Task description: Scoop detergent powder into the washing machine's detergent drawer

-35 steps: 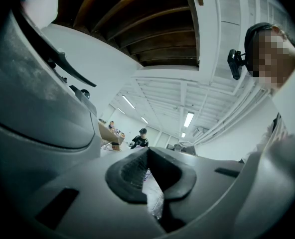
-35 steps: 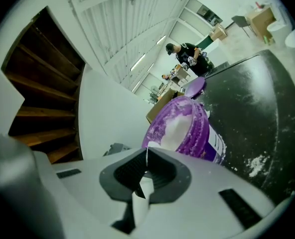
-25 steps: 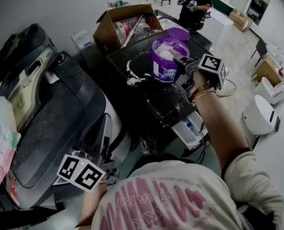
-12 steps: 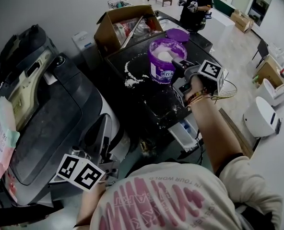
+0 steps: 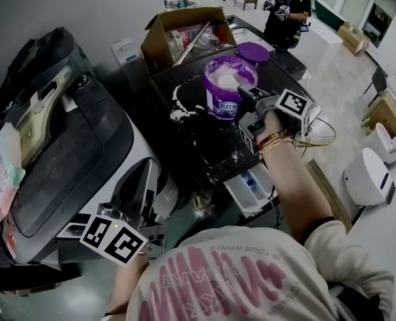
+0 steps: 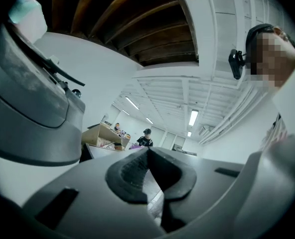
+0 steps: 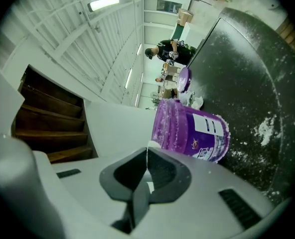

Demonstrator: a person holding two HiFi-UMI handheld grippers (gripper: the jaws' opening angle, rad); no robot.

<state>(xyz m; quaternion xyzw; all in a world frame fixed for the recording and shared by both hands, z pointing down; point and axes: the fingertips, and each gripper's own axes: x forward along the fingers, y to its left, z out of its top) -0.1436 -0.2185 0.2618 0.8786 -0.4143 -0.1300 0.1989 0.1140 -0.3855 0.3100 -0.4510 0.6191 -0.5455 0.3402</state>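
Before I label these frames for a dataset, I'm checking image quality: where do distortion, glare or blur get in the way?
Head view: evenly lit, with mild wide-angle bending at the edges, and the black worktop shows little detail. Left gripper view: strong fisheye, black corners, ceiling lights blown out. Right gripper view: fisheye and tilted, yet the purple tub reads sharp.

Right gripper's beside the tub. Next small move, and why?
Probably carry the right gripper toward the open detergent drawer: its jaws are shut on a thin white piece, likely the scoop, beside the purple tub, and the drawer lies nearer you.
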